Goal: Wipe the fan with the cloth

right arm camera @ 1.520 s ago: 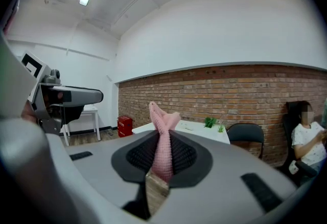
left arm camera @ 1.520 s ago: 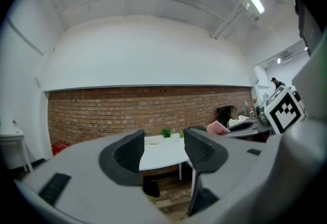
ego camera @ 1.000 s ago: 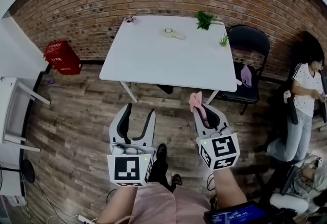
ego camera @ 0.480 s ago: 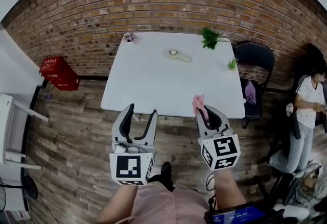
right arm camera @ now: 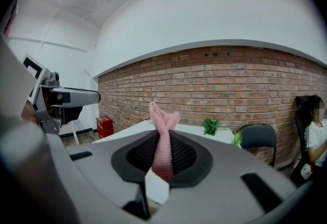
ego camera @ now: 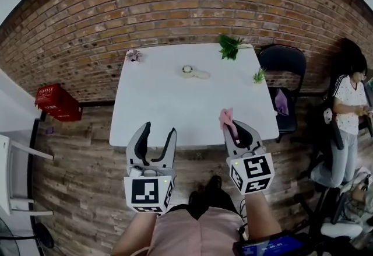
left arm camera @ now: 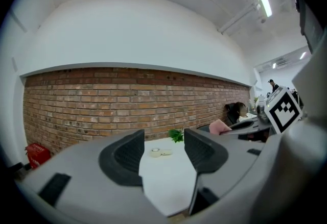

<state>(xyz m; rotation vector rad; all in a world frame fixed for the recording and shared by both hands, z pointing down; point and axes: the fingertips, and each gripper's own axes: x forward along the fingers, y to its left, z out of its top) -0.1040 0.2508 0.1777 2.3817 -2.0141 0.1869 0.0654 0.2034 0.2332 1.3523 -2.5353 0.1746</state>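
Observation:
A small white fan (ego camera: 192, 72) lies toward the back of the white table (ego camera: 175, 109); in the left gripper view the fan (left arm camera: 156, 152) shows far off between the jaws. My left gripper (ego camera: 159, 130) hangs open and empty at the table's near edge, its jaws (left arm camera: 163, 150) well apart. Over the near right part of the table, my right gripper (ego camera: 234, 126) is shut on a pink cloth (ego camera: 226, 115). The cloth (right arm camera: 163, 133) stands up in a twisted fold between the right gripper's (right arm camera: 164, 160) pads. Both grippers are well short of the fan.
A green plant (ego camera: 228, 46) and a smaller one (ego camera: 257, 76) stand at the table's back right, a small object (ego camera: 134, 55) at its back left. A black chair (ego camera: 283, 65) and a standing person (ego camera: 348, 106) are to the right. A red basket (ego camera: 56, 103) sits left on the wooden floor.
The table has come nearer in the head view. Both grippers, earlier over the floor in front of it, now reach its near edge. The cloth stays gripped.

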